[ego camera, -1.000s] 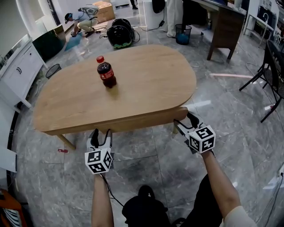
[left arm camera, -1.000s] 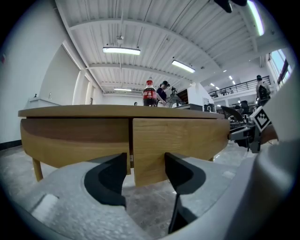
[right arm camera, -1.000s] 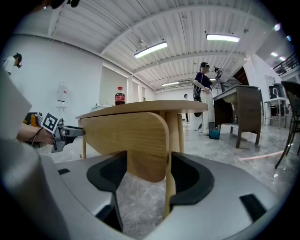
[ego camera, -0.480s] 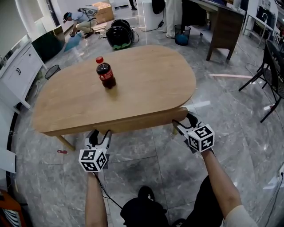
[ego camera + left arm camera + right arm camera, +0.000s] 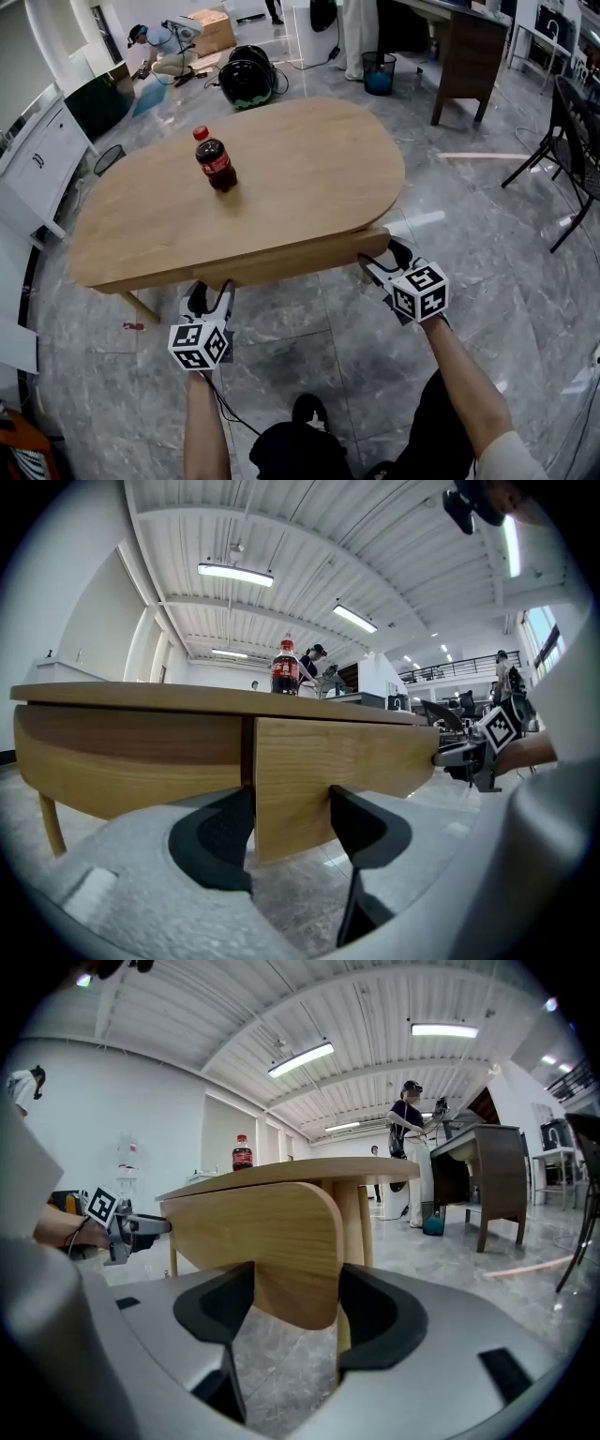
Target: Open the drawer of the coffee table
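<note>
Drawer under the near edge of the oval wooden desk, front panel slightly proud of the apron beside it; left hand-held gripper at the panel's left end, jaws spread wide, left edge of the panel between them, lower edge dipping into the gap; contact with the wood not clear; right hand-held gripper at the panel's rounded right end, jaws likewise spread wide, rounded corner framed between them, desk leg just behind; neither pair pressed together; cola bottle upright on the desk top, well apart from both grippers; grey marble floor below.
</note>
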{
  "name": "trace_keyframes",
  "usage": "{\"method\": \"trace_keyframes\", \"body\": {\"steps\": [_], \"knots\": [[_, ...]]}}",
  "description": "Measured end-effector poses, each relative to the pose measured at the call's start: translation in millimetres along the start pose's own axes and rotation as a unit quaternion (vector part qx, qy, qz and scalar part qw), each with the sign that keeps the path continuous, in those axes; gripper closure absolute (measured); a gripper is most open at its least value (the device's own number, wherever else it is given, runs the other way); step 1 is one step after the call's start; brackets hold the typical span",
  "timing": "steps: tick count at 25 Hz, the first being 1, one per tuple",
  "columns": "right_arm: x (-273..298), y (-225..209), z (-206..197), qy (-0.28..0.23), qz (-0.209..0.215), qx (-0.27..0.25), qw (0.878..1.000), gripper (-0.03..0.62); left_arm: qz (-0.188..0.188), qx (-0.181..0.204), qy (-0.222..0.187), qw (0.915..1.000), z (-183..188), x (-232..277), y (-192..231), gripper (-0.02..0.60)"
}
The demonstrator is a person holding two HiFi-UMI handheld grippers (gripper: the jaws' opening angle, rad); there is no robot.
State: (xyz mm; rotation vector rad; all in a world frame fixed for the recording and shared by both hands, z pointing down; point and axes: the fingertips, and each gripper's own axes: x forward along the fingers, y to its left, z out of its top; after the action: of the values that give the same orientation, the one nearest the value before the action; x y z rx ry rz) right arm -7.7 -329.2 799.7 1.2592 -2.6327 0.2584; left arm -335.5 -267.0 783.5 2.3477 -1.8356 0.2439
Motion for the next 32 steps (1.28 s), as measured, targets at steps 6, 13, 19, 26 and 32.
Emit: {"method": "trace_keyframes", "body": {"steps": [6, 13, 19, 26, 32], "knots": [[-6.3, 1.2, -1.4, -0.002, -0.012, 0.001, 1.000, 0.303, 0.010, -0.003, -0.004, 0.9999, -0.7, -5.8, -4.9, 0.334], [-20.6, 9.6, -7.7, -0.002, -0.016, 0.012, 1.000, 0.303, 0.007, -0.003, 0.001, 1.0000, -5.6, -20.5, -9.9, 0.334], [-30.1, 14.5, -9.3, -0.006, -0.018, 0.006, 1.000, 0.306, 0.007, -0.002, 0.001, 1.0000, -7.2, -28.7, -12.3, 0.334], [-38.5, 17.5, -12.2, -0.005, -0.026, 0.009, 1.000, 0.307, 0.009, -0.002, 0.009, 0.9999, -8.9, -34.7, -16.5, 0.334], [-44.1, 21.1, -16.5, -0.006, -0.023, 0.009, 1.000, 0.307, 0.009, -0.002, 0.011, 0.9999, -12.5, -42.5, -19.7, 0.334]]}}
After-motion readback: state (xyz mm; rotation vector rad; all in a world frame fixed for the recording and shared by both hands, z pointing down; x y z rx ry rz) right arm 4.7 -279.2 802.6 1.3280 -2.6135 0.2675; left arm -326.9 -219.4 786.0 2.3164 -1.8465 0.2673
